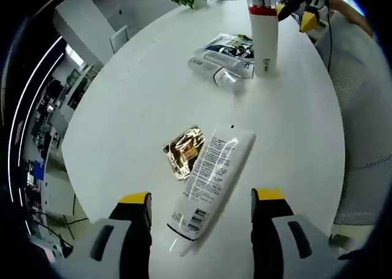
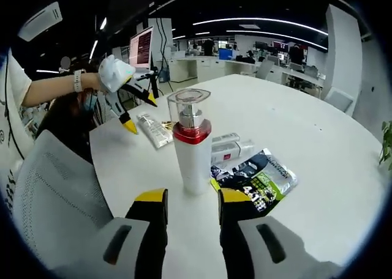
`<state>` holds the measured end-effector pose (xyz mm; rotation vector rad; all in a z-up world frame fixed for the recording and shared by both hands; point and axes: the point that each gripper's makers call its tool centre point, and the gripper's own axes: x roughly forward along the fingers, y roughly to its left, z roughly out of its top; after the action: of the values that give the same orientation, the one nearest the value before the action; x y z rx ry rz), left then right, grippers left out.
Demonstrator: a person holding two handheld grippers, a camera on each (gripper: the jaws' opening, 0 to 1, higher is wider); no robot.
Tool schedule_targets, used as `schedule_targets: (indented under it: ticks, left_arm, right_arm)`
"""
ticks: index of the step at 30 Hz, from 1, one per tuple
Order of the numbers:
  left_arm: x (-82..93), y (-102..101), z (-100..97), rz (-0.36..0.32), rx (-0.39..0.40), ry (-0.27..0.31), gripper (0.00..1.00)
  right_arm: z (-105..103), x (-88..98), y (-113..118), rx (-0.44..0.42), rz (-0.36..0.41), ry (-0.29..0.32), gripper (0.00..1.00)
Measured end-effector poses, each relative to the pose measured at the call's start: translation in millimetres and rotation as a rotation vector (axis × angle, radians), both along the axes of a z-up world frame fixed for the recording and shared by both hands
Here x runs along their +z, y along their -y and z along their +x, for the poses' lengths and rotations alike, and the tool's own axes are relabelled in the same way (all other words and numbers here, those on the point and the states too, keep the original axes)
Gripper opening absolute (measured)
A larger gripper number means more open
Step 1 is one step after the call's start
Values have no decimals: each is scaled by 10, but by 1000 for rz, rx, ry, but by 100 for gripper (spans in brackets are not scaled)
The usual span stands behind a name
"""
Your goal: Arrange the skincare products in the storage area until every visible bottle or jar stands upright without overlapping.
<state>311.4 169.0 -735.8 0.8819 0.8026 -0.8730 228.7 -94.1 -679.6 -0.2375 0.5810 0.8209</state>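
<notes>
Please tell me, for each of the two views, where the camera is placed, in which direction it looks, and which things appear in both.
Left gripper view: rides on the left tool, looking down at a flat-lying white plastic tube between its open yellow-tipped jaws.
Right gripper view: rides on the right tool, facing an upright white pump bottle with red collar; the person's forearm shows.
Shared: bottle, tube, round white table, dark sachet.

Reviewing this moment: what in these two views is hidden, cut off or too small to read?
- Left gripper view: print on the flat white squeeze tube is too small and glare-washed to read.
- Left gripper view: the tall white pump bottle with red collar has its clear cap cut off by the top edge.
- Right gripper view: the two small clear-capped tubes lie partly hidden behind that bottle.
- Right gripper view: the dark printed sachet is partly covered by the right tongs.
</notes>
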Motion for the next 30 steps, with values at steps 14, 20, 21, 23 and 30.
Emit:
schedule_targets:
  ticks: [14,20,21,23,30]
  left_arm:
    - [-246,4,-22,160,-148,-84,40]
    - [-282,43,-48,129,-162,-145,36]
    - [-282,39,-48,132,-170,-152,36]
    - [-298,42,13,127,-172,-162,35]
    - [-321,86,-34,112,-190,-220,35]
  right_arm:
    - [-15,-54,21,3,-19,-14,33]
    - [-19,-49,24,1,-12,-13,33]
    - [-23,-51,22,2,-11,-15,33]
    - [-29,-63,19,1,-8,-21,33]
    - [-21,-81,31,-4,-13,-24,33]
